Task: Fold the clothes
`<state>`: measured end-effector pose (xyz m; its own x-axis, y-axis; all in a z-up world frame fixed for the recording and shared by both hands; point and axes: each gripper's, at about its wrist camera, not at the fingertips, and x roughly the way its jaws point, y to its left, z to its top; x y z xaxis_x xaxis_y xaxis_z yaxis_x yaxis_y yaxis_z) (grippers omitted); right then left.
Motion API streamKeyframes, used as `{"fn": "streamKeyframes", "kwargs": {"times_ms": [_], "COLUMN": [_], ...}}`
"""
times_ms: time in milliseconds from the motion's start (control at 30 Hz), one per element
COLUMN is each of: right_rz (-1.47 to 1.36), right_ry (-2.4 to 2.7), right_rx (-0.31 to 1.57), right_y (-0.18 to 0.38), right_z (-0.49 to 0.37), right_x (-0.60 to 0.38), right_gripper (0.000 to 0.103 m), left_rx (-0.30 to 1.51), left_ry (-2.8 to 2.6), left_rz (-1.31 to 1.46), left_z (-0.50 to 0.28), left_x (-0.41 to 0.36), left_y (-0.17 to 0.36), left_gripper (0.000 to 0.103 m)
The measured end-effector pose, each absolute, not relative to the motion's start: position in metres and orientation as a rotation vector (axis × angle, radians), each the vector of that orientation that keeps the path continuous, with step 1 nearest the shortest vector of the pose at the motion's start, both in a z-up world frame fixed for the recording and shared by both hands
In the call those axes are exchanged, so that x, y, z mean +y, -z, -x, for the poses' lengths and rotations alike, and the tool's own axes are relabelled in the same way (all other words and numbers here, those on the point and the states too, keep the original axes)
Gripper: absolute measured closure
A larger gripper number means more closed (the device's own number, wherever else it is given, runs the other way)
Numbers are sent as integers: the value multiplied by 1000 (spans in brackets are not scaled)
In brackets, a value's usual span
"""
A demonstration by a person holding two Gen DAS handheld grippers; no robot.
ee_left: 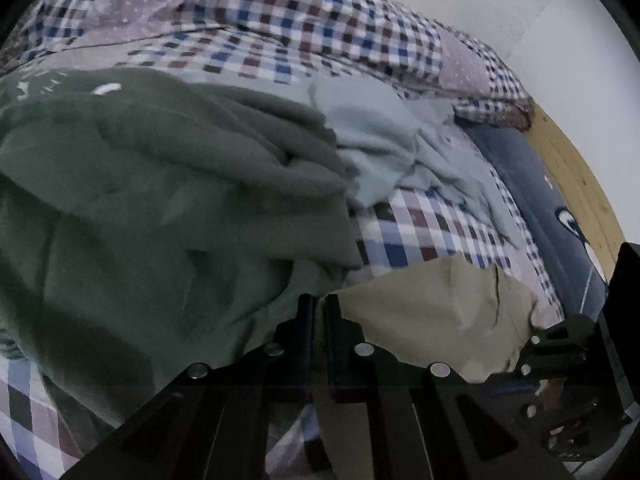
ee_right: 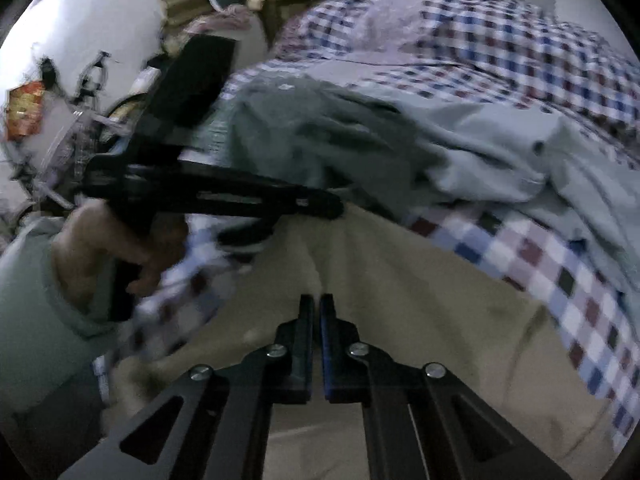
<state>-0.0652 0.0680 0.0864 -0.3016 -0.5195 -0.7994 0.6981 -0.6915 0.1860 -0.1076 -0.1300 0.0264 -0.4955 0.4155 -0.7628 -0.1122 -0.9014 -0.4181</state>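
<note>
A beige garment [ee_left: 432, 312] lies on the checked bed sheet [ee_left: 420, 232]. My left gripper [ee_left: 319, 304] is shut on its edge, and a strip of the cloth runs down between the fingers. In the right wrist view the same beige garment [ee_right: 400, 300] fills the foreground. My right gripper [ee_right: 319, 304] is shut where a pinched ridge of the cloth meets its tips. The left gripper [ee_right: 334, 206], held by a hand [ee_right: 120, 248], meets the beige cloth's far edge. The right gripper [ee_left: 536, 340] shows at the beige cloth's right corner.
A dark green garment [ee_left: 160, 200] is heaped on the left, with a pale grey-green one [ee_left: 380, 140] behind it. A checked quilt [ee_left: 280, 20] is bunched at the back. A blue pillow [ee_left: 552, 208] and a wooden bed frame [ee_left: 572, 168] lie to the right. Clutter and boxes [ee_right: 192, 0] stand beyond the bed.
</note>
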Motion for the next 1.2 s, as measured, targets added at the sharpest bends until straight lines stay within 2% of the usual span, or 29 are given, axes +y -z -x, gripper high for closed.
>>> {"fn": "streamKeyframes", "kwargs": {"times_ms": [200,267,300,333,367,433,500,600,700,767,833,867,900,933,1033,1067,1200], "right_rz": [-1281,-1286,-1281,-1268,-1248,-1211,-1181,-1135,-1087,-1055,-1034,-1031,-1035,-1041,-1090,-1117,-1203], "right_ry": [2112,2151,2175,2203,2232,2280,2299,2325,2348,2361,2352,2347,2346,2350,2380,2401,2557], "right_rx": [474,459,431,395,356,281,220,128,36,-25,-39,-22,12,66,250,248,-7], "right_y": [-51,-46,-47,-50,-55,-65,-77,-96,-114,-126,-129,-127,-124,-119,-105,-101,-102], "right_z": [77,81,83,83,82,77,58,31,3,-15,-39,-52,-63,-72,-83,-79,-58], "right_x": [46,44,44,47,51,61,75,96,117,131,139,142,143,142,146,157,239], "right_gripper": [101,100,98,89,74,58,58,59,57,55,53,53,53,53,53,53,53], "left_rx": [-476,-524,-563,-588,-595,-596,-580,-531,-498,-454,-410,-396,-407,-449,-584,-609,-547], "left_ry": [-2501,-2489,-2460,-2451,-2453,-2464,-2468,-2426,-2375,-2337,-2324,-2337,-2358,-2379,-2417,-2436,-2546], "left_rz": [1315,1333,1340,1341,1332,1310,1304,1348,1381,1394,1431,1443,1443,1439,1443,1448,1433], "left_z": [111,111,111,109,106,97,87,66,43,31,28,29,30,32,37,37,38], "left_x": [-132,-140,-145,-151,-155,-162,-165,-162,-151,-138,-125,-122,-120,-123,-132,-134,-127], "left_y": [-22,-21,-21,-24,-27,-35,-39,-37,-30,-24,-15,-12,-10,-8,-3,-2,-4], "left_gripper": [99,97,91,79,72,38,31,31,33,41,69,71,78,91,98,98,99]}}
